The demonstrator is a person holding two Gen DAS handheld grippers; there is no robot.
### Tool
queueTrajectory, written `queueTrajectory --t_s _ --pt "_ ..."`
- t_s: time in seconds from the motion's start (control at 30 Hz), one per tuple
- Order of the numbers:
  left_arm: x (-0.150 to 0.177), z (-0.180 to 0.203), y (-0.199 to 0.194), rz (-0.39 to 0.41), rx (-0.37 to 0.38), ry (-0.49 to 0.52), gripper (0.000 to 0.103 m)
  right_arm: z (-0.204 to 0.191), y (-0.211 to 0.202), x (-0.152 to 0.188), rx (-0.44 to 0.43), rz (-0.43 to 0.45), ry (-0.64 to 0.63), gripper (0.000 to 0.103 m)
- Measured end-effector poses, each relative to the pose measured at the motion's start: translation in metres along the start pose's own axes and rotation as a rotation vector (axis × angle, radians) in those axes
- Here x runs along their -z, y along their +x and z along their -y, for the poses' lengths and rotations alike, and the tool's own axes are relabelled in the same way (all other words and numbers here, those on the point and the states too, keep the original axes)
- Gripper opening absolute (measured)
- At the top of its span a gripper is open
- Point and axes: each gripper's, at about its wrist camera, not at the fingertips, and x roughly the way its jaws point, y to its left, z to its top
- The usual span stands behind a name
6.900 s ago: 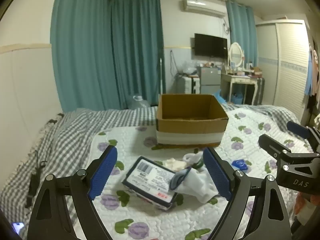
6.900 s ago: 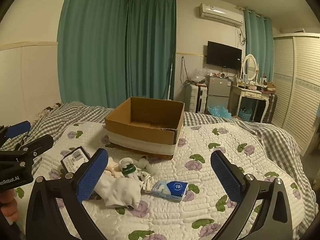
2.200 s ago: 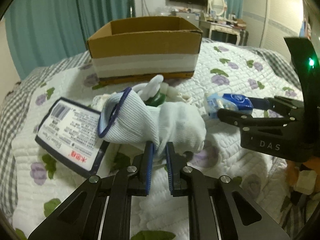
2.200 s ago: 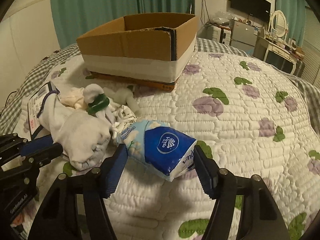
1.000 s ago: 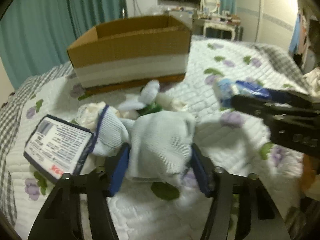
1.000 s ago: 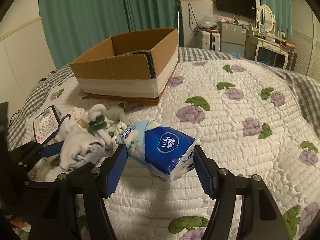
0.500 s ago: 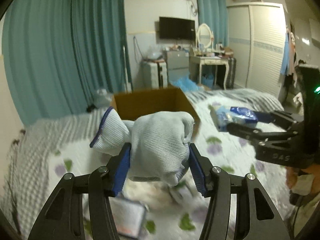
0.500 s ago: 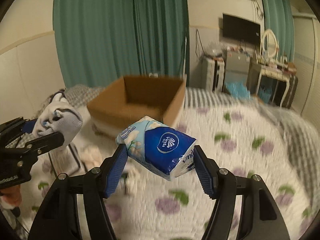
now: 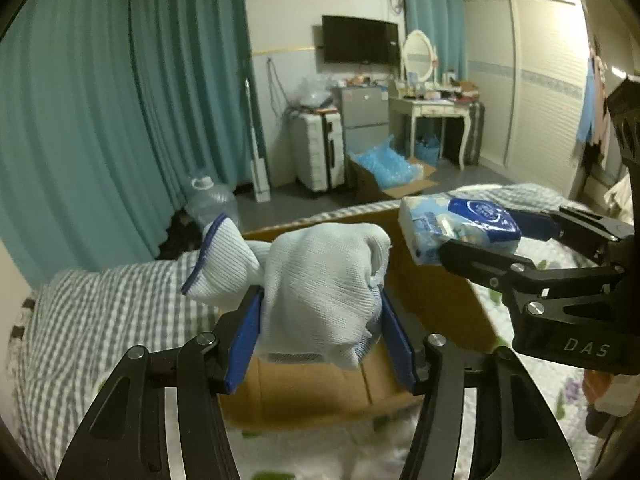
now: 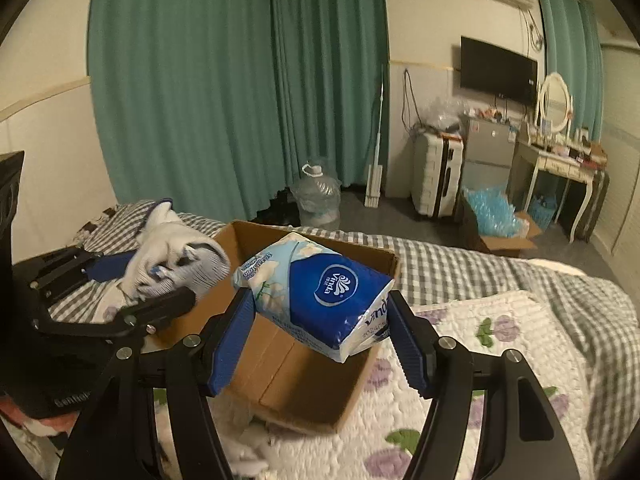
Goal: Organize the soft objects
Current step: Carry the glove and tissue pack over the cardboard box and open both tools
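Left wrist view: the left gripper (image 9: 320, 336) stands roughly half spread, its blue-padded fingers (image 9: 242, 340) pressed against both sides of a bundled white knit sock with a dark blue cuff (image 9: 316, 288); its jaws have just been opening a little, with the sock bundle between them and held clear of the bed. The bundle hangs in front of the open brown cardboard box (image 9: 316, 392), which sits on the white quilt with purple flowers (image 9: 560, 396). The cuff end sticks out up and to the left of the pads. To the right, the right gripper (image 9: 484, 236) reaches in from the side holding a soft blue-and-white tissue pack (image 9: 456, 228) above the box's far right edge. Grey-and-white checked bedding (image 9: 100, 320) lies to the left, teal curtains (image 9: 120, 100) behind. Right wrist view: the right gripper (image 10: 320, 328) is about half spread, both blue pads clamped on the tissue pack (image 10: 320, 292), which tilts down toward the right and sits over the open box (image 10: 296, 380); the box interior shows bare cardboard where visible. At left, the left gripper (image 10: 136, 276) holds the sock bundle (image 10: 176, 260) beside the box's near left corner. Flowered quilt (image 10: 500, 360) spreads right of the box, checked bedding (image 10: 480, 268) beyond it.
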Motion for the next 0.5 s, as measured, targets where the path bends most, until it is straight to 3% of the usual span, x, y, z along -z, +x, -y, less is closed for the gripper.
queueTrajectory --t_s 0.1,0.13,0.17,0.33,0.5 --pt "0.005 -0.004 0.014 0.014 -0.011 -0.017 0.073 0.005 0.023 -0.002 0.001 -0.004 0.032 0.076" --pt "0.005 -0.005 0.016 0.025 -0.015 -0.012 0.073 0.007 0.026 -0.001 0.015 0.003 0.037 0.088" --pt "0.006 -0.005 0.019 0.028 -0.030 0.003 0.074 0.009 0.028 0.002 0.030 0.012 0.037 0.094" --pt "0.011 -0.004 0.020 0.004 -0.071 0.037 0.074 0.016 0.032 0.006 0.044 0.018 0.064 0.094" --pt "0.009 -0.015 -0.019 0.031 -0.058 -0.002 0.074 0.017 0.003 0.004 0.053 0.034 0.068 0.094"
